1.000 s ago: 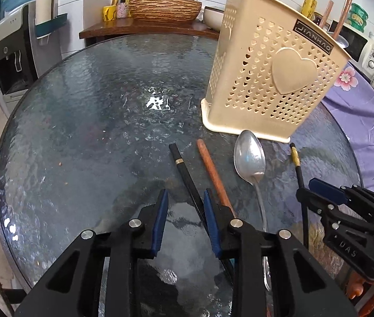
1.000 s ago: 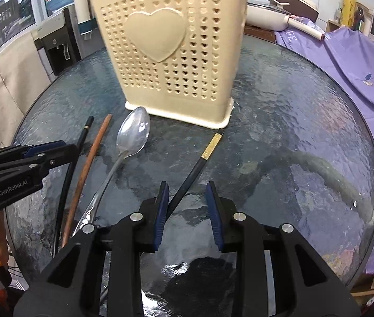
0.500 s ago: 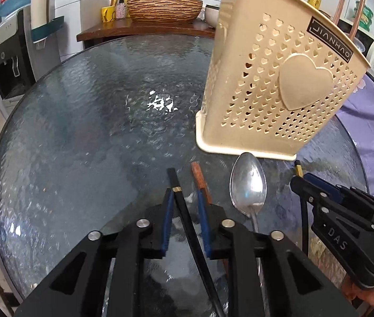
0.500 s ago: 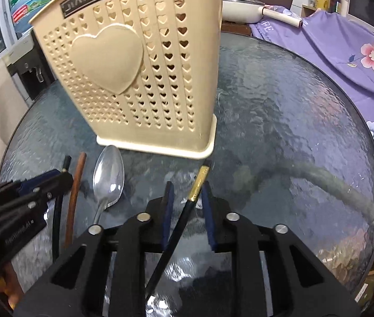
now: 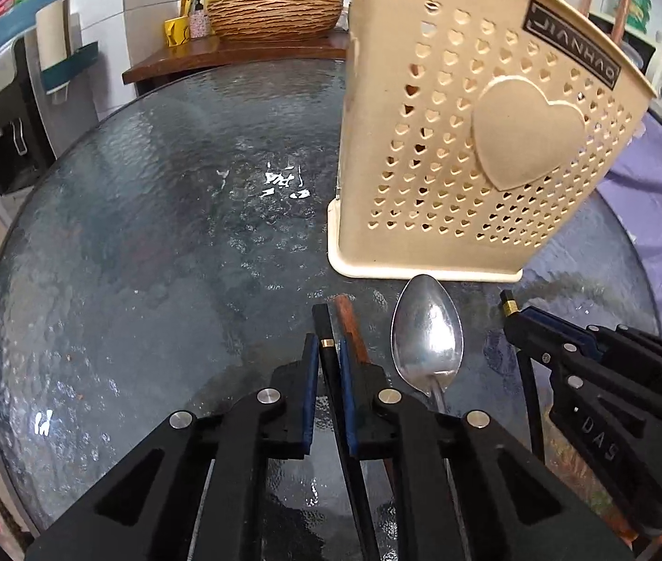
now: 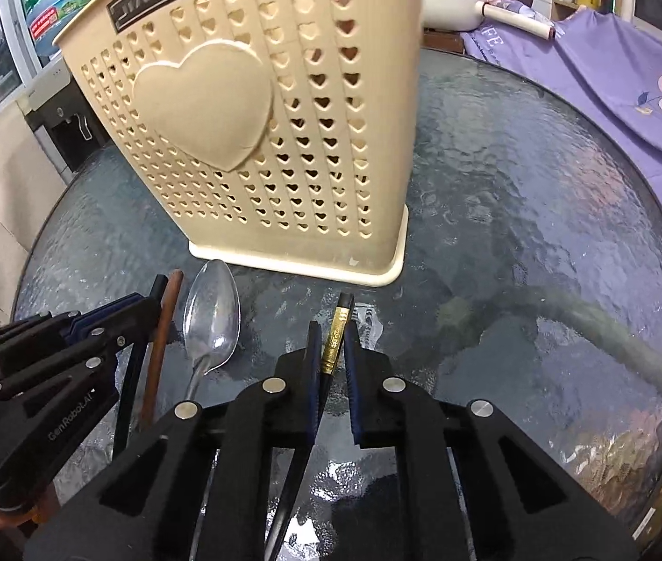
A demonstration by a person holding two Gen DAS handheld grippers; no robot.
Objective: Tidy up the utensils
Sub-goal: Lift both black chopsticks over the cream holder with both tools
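Chopsticks and a spoon lie on the round textured-glass table (image 5: 144, 243), at six o'clock from the cream heart-perforated utensil holder (image 5: 466, 149). Left to right in the left wrist view: the left gripper (image 5: 329, 350) is clamped on a black chopstick (image 5: 323, 322) with a thin gold ring; a reddish-brown chopstick (image 5: 348, 315) lies just beside it; then the shiny metal spoon (image 5: 426, 332), bowl toward the holder. At three o'clock, the right gripper (image 6: 333, 341) is closed on a black gold-banded chopstick (image 6: 339, 327).
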